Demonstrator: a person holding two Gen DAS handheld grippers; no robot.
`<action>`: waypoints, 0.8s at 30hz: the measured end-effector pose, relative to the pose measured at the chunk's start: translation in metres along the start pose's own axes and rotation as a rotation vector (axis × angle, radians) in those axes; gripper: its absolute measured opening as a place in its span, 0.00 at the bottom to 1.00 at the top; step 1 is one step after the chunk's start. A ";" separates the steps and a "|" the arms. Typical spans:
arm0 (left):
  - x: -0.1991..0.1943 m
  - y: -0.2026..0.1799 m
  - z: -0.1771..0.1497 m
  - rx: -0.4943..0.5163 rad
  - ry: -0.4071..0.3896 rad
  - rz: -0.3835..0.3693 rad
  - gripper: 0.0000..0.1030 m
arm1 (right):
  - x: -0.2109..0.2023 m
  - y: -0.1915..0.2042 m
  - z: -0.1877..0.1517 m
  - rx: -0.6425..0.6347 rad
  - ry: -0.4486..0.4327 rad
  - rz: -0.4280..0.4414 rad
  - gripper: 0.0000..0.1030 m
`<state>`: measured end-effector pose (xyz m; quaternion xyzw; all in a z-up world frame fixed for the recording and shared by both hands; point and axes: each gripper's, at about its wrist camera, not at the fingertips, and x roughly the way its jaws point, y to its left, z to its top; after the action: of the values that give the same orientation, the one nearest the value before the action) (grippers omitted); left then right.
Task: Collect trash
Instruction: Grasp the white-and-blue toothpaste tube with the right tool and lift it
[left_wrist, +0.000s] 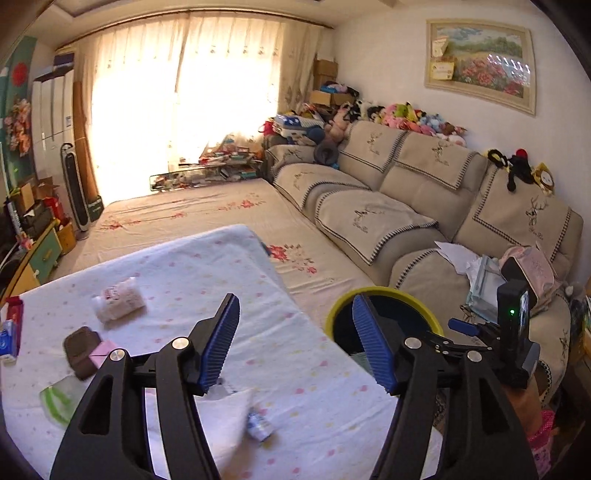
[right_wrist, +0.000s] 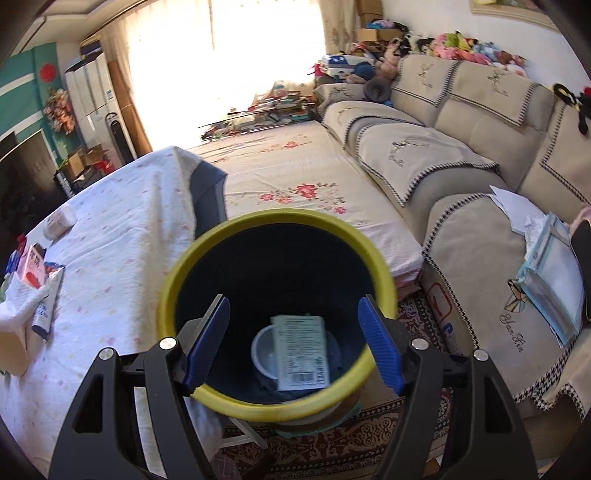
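Note:
My left gripper (left_wrist: 297, 343) is open over the table's white dotted cloth (left_wrist: 207, 266), with nothing pressed between its blue pads. Below it lie a white crumpled tissue (left_wrist: 225, 413) and a small blue-and-white packet (left_wrist: 260, 424). Farther left on the cloth are a pink-printed tissue pack (left_wrist: 118, 302), a brown wrapper (left_wrist: 81, 349) and a green-striped wrapper (left_wrist: 59, 402). My right gripper (right_wrist: 295, 339) is open above the yellow-rimmed bin (right_wrist: 177, 280). Inside the bin are a clear plastic cup (right_wrist: 262, 354) and a printed paper packet (right_wrist: 301, 350) with a barcode. The bin (left_wrist: 406, 299) stands just off the table's right edge.
A beige sofa (right_wrist: 461, 155) with papers (right_wrist: 517, 206) and a clear pouch (right_wrist: 554, 280) runs along the right. A flowered bedsheet (left_wrist: 207, 210) covers the area beyond the table. More packets (right_wrist: 37, 273) lie at the table's left edge. A patterned rug (right_wrist: 351, 443) lies under the bin.

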<state>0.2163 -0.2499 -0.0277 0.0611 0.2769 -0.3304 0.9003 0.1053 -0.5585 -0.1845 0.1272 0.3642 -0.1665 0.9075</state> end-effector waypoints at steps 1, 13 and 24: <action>-0.010 0.014 0.000 -0.011 -0.013 0.024 0.62 | -0.001 0.009 0.001 -0.015 0.000 0.009 0.66; -0.087 0.200 -0.039 -0.203 -0.080 0.362 0.62 | -0.016 0.138 0.003 -0.222 -0.001 0.246 0.66; -0.084 0.301 -0.109 -0.395 -0.054 0.459 0.63 | -0.030 0.226 -0.018 -0.432 0.048 0.355 0.54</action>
<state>0.3026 0.0621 -0.0960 -0.0630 0.2909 -0.0595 0.9528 0.1629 -0.3398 -0.1516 -0.0033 0.3845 0.0796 0.9197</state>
